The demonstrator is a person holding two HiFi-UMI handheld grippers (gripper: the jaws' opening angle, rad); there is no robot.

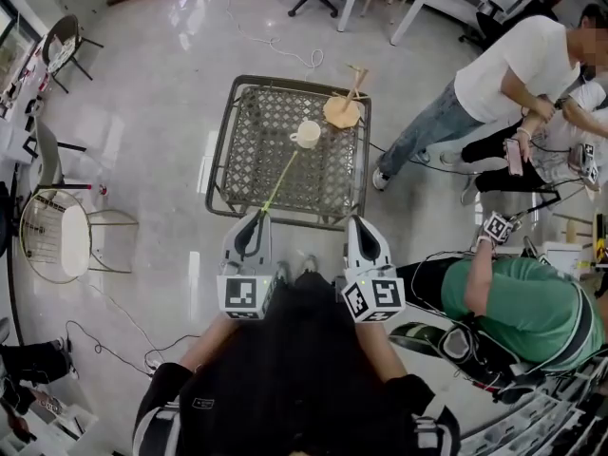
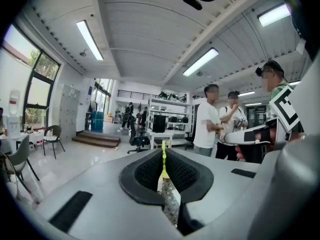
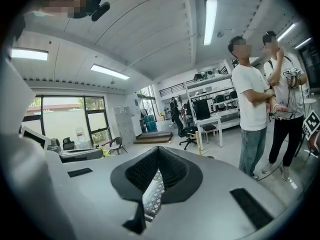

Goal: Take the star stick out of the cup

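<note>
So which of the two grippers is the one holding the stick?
The left gripper: its jaws are closed on the thin yellow-green stick. The right gripper has its jaws together with nothing between them.

Worktop (image 1: 249, 150): dark grey metal, open diamond-lattice pattern; cup (image 1: 306, 134) on it: cream; star stick (image 1: 281, 180), between the cup and the left tool (image 1: 258, 215): yellow-green; wooden piece (image 1: 343, 111) just beside the cup: tan; left tool and right tool (image 1: 356, 221): pale grey shells, black textured pads, cubes bearing black-and-white square markers; floor (image 1: 152, 112) around the worktop: glossy pale grey
</note>
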